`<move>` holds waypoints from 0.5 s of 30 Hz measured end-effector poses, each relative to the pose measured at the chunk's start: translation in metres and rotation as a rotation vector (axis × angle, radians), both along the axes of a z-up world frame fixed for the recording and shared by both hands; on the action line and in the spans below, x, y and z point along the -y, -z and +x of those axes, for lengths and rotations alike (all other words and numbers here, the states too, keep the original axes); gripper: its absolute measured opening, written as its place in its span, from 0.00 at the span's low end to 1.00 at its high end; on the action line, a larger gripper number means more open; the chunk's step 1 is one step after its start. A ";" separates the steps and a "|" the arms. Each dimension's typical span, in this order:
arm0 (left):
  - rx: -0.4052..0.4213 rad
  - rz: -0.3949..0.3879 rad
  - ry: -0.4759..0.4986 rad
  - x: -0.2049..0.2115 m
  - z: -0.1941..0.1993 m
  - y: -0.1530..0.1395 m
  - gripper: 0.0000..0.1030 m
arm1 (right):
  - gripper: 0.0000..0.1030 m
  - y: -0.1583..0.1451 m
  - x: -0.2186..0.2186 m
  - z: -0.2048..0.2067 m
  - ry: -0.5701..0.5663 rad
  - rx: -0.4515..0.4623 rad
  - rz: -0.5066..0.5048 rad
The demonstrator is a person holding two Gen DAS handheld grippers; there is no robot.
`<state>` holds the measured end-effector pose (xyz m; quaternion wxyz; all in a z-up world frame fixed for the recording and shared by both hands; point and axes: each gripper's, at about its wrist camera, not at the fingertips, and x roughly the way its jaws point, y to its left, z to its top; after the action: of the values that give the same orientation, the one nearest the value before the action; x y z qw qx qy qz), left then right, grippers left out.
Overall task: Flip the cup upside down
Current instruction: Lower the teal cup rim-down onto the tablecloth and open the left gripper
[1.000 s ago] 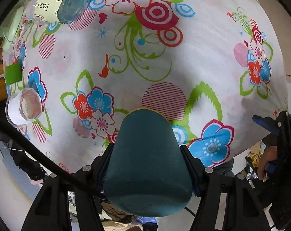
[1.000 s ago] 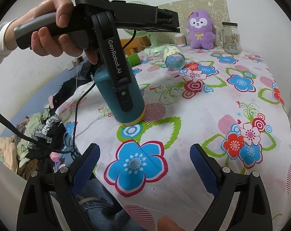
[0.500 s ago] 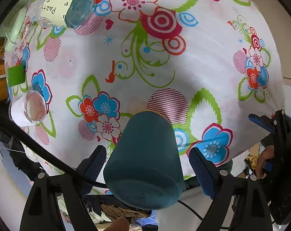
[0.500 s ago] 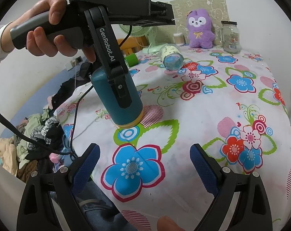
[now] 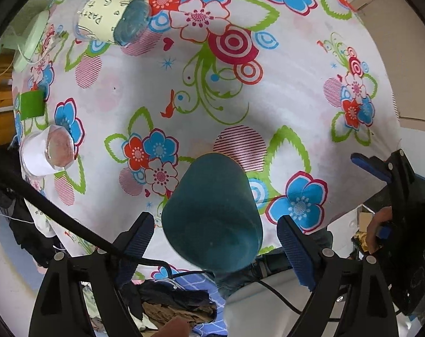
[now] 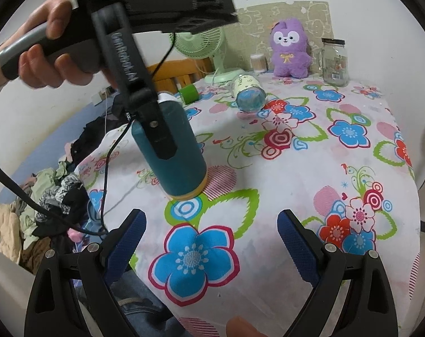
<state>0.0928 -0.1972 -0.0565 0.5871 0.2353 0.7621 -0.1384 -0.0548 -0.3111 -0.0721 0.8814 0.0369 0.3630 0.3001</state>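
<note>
Floral tablecloth [image 6: 296, 174]: cup [image 6: 173, 151] set down inverted, left gripper [image 5: 215, 236] let go.
I saw the left fingers, clamped on the teal cup a second earlier, spread wide with gaps on both sides; cup stood free, yellow rim down on the cloth near the table's front edge. Right gripper [image 6: 211, 237] stayed spread and empty, near the cup. I'd call the flip done; only retreat left.

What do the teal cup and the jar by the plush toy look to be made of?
Teal cup: matte, evenly coloured, no glare, with a yellowish rim band; probably plastic or coated metal, can't tell which. Jar: clear glass, see-through with highlights, dark lid.
</note>
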 end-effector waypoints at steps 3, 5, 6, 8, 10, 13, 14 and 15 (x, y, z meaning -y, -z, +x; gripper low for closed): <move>0.018 -0.018 0.003 -0.004 -0.003 -0.010 0.88 | 0.93 -0.004 -0.002 0.002 0.005 0.002 0.008; 0.043 -0.024 0.003 -0.006 -0.004 -0.016 0.88 | 0.93 -0.006 -0.004 0.003 0.010 -0.001 0.003; 0.055 -0.027 0.003 -0.007 -0.005 -0.020 0.88 | 0.93 -0.007 -0.005 0.003 0.015 -0.002 0.000; 0.081 -0.040 -0.007 -0.011 -0.006 -0.028 0.88 | 0.93 -0.010 -0.008 0.004 0.025 0.004 0.000; 0.098 -0.056 -0.025 -0.015 -0.009 -0.033 0.88 | 0.93 -0.012 -0.010 0.005 0.027 0.006 0.002; 0.119 -0.091 -0.052 -0.017 -0.010 -0.040 0.88 | 0.93 -0.017 -0.013 0.007 0.034 0.013 -0.001; 0.132 -0.105 -0.062 -0.019 -0.012 -0.043 0.88 | 0.93 -0.019 -0.014 0.007 0.036 0.015 -0.001; 0.147 -0.123 -0.072 -0.020 -0.012 -0.046 0.88 | 0.93 -0.022 -0.015 0.008 0.041 0.021 -0.002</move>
<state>0.0812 -0.1773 -0.0107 0.6595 0.1807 0.7149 -0.1460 -0.0471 -0.2961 -0.0502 0.8911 0.0404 0.3531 0.2822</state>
